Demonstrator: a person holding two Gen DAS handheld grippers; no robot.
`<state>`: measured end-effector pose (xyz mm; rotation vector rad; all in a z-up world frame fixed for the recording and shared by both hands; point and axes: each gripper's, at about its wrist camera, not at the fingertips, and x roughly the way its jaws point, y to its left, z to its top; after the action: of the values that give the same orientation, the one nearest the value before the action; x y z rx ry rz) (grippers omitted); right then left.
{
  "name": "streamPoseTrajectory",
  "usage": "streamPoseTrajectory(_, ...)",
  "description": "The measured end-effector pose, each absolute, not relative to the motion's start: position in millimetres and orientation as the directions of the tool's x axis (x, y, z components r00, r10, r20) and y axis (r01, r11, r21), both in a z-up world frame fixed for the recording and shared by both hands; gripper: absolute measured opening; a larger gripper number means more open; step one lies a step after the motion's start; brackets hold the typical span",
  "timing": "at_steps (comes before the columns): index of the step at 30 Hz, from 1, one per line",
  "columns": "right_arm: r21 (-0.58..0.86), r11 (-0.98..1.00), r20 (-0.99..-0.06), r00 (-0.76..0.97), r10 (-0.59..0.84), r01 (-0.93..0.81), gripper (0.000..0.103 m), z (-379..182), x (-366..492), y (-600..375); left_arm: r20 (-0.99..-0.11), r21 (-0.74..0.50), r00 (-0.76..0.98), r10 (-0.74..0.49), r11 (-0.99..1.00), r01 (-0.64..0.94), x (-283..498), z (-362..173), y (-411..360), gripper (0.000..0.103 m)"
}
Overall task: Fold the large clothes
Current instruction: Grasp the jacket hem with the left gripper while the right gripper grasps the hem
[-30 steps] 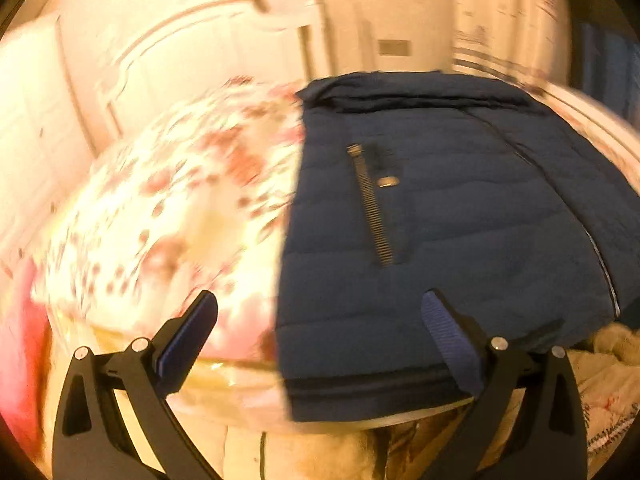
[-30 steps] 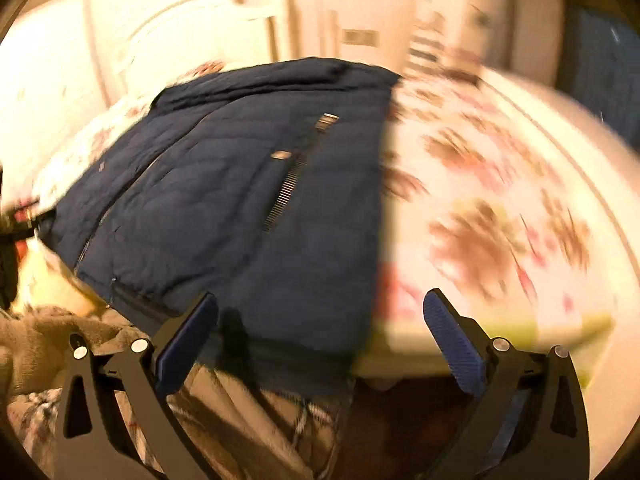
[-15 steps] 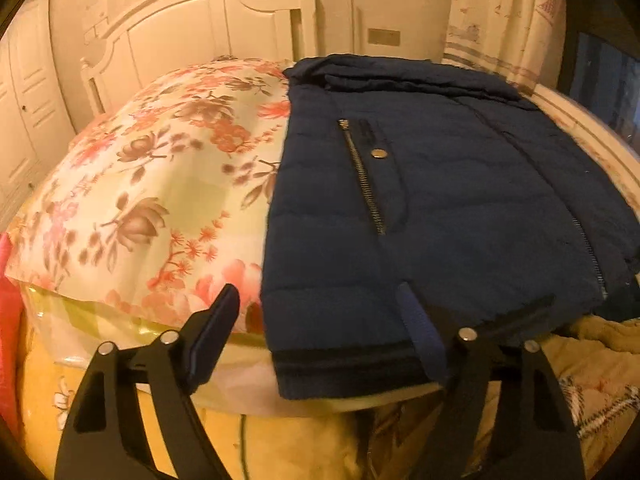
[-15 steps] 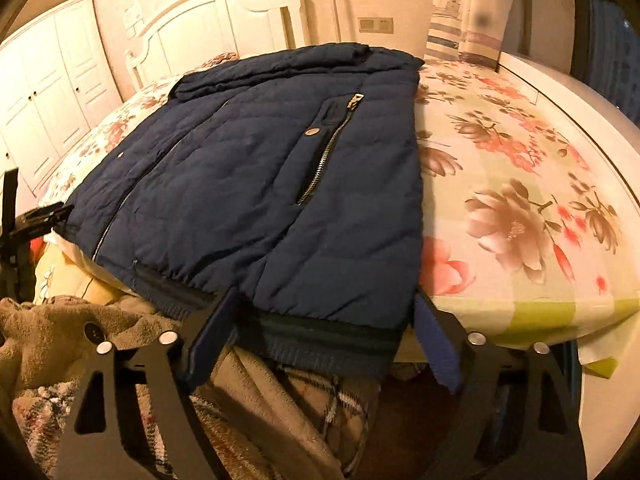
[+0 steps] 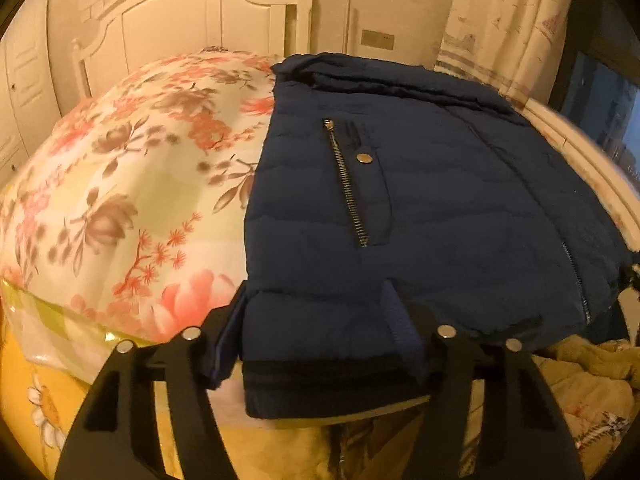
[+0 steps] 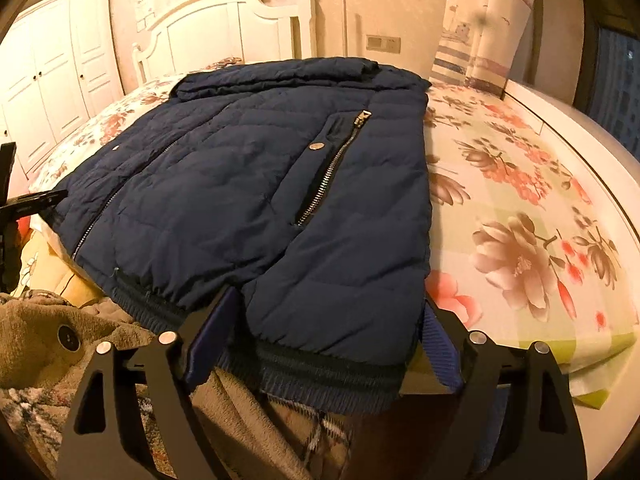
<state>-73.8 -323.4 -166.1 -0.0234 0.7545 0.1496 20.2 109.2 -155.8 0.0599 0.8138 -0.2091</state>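
A navy quilted jacket (image 5: 432, 216) lies flat on the floral bed, front up, zip pockets showing, ribbed hem toward me. It also shows in the right wrist view (image 6: 256, 184). My left gripper (image 5: 320, 344) stands open with its blue pads on either side of the jacket's left hem corner, the fabric between the jaws. My right gripper (image 6: 324, 344) stands open around the right hem corner the same way. The left gripper's black frame (image 6: 24, 208) shows at the left edge of the right wrist view.
The floral bedspread (image 5: 120, 200) covers the bed, with a white headboard (image 5: 192, 20) behind. A brown fleece blanket (image 6: 80, 352) hangs below the hem at the bed's foot. A white wardrobe (image 6: 52, 84) stands left, and a curtain (image 6: 484, 28) and a window right.
Both grippers have moved forward to the jacket's hem and narrowed. The hem corners now lie between the jaws. The jacket has not moved.
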Motion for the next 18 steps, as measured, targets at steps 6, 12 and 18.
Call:
streamPoseTrajectory(6,0.046,0.982,-0.67,0.723,0.168,-0.185,0.052,-161.3,-80.2,-313.2,-0.719,-0.012,0.665,-0.199,0.961,0.275,10.8,-149.0,100.2,0.02)
streamPoseTrajectory(12,0.036,0.981,-0.627,0.76,0.17,-0.19,0.028,-137.6,-97.8,-309.8,-0.674,-0.001,0.695,-0.252,0.941,0.339,-24.9,-112.6,91.4,0.016)
streamPoseTrajectory(18,0.089,0.975,-0.577,0.787,0.218,-0.205,0.023,-110.2,-152.1,-314.7,-0.603,-0.085,0.719,-0.346,0.924,0.373,-78.3,-71.0,105.2,0.016)
